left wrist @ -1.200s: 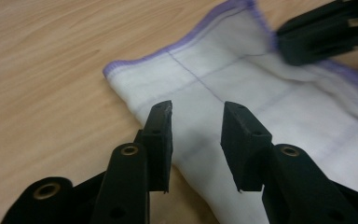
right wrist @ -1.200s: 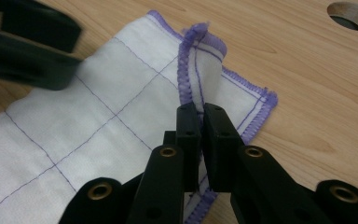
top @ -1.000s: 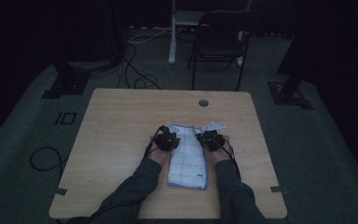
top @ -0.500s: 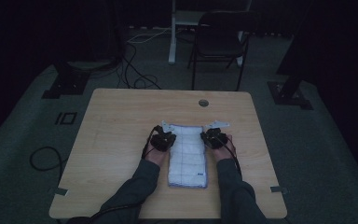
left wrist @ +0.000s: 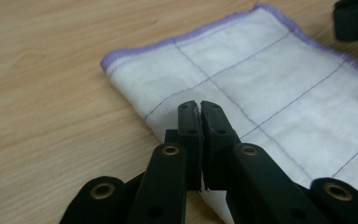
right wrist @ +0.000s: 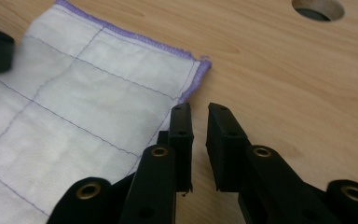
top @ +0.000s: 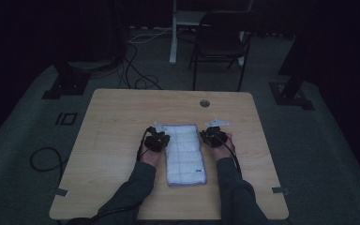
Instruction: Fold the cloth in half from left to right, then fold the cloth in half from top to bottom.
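White folded cloth (top: 184, 153) lies lengthwise between both grippers, left gripper (left wrist: 199, 109) pinched closed on its edge, right gripper (right wrist: 198, 114) just opening, empty, beside its edge.

Light wood table (top: 112, 154) (round hole (top: 204, 103) near far edge), folded white cloth (top: 183, 152) lying flat on it.

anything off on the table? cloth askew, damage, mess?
Nothing stands out. The folded white cloth lies flat and fairly square on the table, purple edging intact. Left gripper is shut over its edge; right gripper is slightly open beside it.
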`<state>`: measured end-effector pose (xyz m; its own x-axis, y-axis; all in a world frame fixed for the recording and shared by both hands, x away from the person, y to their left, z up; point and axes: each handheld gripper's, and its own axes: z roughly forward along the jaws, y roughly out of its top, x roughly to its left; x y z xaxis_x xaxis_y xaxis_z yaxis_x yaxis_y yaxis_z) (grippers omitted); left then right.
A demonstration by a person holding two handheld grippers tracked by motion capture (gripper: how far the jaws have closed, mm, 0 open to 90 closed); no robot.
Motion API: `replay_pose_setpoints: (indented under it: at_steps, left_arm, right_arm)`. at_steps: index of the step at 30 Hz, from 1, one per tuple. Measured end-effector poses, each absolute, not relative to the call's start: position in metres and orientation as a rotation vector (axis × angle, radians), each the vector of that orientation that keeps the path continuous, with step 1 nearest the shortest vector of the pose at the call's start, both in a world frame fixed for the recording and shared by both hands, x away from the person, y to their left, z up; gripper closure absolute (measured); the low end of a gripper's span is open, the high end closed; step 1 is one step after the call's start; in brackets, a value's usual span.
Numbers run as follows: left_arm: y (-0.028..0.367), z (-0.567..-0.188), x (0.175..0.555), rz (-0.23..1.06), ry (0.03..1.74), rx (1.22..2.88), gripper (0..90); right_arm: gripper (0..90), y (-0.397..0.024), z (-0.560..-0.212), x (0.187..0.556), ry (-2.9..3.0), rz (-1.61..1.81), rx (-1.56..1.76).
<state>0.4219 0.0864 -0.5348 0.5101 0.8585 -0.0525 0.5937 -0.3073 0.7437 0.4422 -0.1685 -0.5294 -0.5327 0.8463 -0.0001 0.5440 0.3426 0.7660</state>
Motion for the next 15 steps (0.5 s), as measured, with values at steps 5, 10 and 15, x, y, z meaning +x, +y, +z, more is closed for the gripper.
replay_pose_setpoints:
  at_steps: [5, 10, 15]
  left_arm:
    - [0.089, -0.533, 0.422, 0.476, 1.196, 2.006, 79.8]
    - [0.094, -0.527, 0.426, 0.483, 1.207, 1.986, 72.7]
    - [0.096, -0.525, 0.434, 0.488, 1.240, 1.961, 64.6]
  right_arm:
    - [78.4, -0.160, -0.526, 0.445, 2.227, 1.045, 1.194]
    - [77.4, -0.153, -0.527, 0.447, 2.242, 1.052, 1.177]
    - [75.2, -0.149, -0.528, 0.450, 2.244, 1.053, 1.175]
